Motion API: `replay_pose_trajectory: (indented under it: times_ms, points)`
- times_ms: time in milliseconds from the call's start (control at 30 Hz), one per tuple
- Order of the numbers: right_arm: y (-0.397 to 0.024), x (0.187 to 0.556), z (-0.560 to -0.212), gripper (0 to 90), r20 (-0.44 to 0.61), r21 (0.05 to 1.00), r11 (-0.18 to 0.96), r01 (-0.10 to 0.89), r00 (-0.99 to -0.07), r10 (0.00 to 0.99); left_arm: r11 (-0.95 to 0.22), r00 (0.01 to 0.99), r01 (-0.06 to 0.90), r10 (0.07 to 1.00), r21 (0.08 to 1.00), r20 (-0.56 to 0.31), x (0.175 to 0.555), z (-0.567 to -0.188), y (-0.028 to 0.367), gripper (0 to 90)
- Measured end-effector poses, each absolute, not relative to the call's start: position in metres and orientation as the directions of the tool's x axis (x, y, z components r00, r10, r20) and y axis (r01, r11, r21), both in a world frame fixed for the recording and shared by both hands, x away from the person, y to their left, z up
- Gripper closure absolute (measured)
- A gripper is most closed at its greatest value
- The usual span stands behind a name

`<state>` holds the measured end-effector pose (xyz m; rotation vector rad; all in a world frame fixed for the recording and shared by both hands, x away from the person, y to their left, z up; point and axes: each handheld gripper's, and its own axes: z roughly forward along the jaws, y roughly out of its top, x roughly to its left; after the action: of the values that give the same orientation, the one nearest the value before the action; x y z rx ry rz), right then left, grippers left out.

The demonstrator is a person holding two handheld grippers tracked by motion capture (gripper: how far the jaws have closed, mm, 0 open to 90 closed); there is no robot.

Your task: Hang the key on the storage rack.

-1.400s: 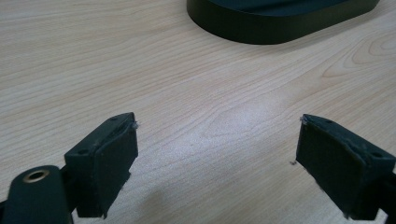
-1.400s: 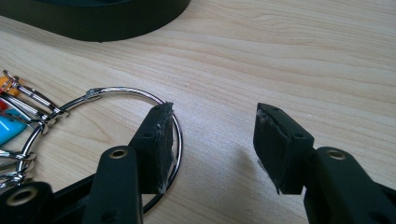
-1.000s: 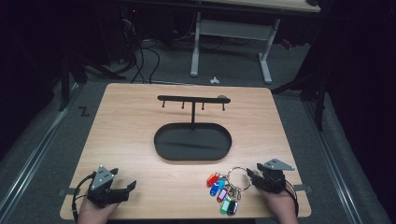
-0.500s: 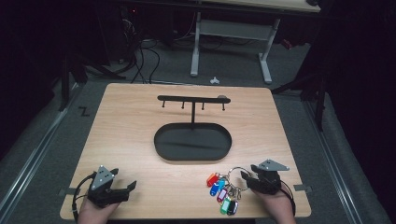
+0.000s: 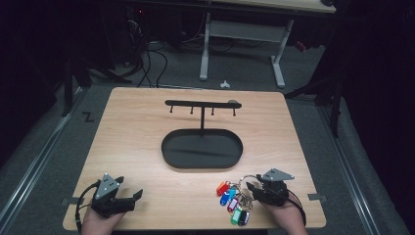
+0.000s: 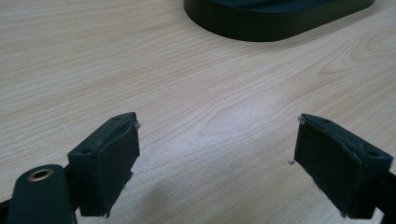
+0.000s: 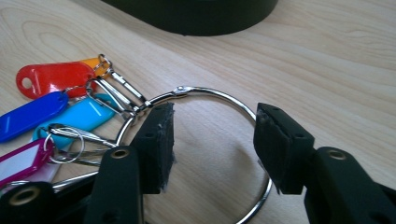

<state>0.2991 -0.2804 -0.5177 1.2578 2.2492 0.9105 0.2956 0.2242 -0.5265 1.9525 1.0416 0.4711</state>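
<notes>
- The tray (image 5: 202, 151), a black oval dish, sits mid-table (image 5: 147, 127); a post rises from its far rim and carries a black bar (image 5: 201, 104) with small pegs hanging under it
- The key ring (image 7: 219, 140), a big steel loop, lies flat on the wood just nearer the person than the tray's right end; in the high view it shows at (image 5: 247, 182)
- The tags (image 5: 231, 200) fan out from the ring on the side away from the right gripper; red (image 7: 49, 78), orange, dark blue (image 7: 28, 116), light blue and a pink-edged white one are seen in the right gripper view; a green one lies nearest the table edge in the high view
- The right gripper (image 7: 212, 144) is low over the ring, nearer than the tray's right end; its jaws stand part open, both inside the loop's outline, one close by the clasp side and one by the far arc; the pads press on nothing; the jaws have just been closing a little, with bare wood between them
- The left gripper (image 6: 215, 163) rests well off from the tray's left end, near the table's front edge; its jaws gape wide, released, with plain wood between them; the tray's rim shows at the top of its view
</notes>
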Motion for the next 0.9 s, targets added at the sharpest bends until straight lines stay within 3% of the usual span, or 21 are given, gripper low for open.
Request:
replay_pose_trajectory:
  times_ms: [533, 633, 900]
  points:
    - [-0.265, 0.307, -0.501, 52.8, -0.055, 0.654, 0.482, 0.584, -0.598, 0.799, -0.283, 0.579, 0.492, 0.812, 0.823, -0.067, 0.295, -0.526, 0.227, 15.0]
    - [-0.264, 0.314, -0.497, 51.2, -0.102, 0.597, 0.542, 0.591, -0.615, 0.782, -0.286, 0.586, 0.493, 0.807, 0.822, -0.071, 0.295, -0.526, 0.226, 15.2]
    - [-0.257, 0.33, -0.487, 45.6, -0.107, 0.475, 0.626, 0.618, -0.665, 0.739, -0.308, 0.606, 0.494, 0.792, 0.813, -0.069, 0.295, -0.527, 0.223, 15.5]
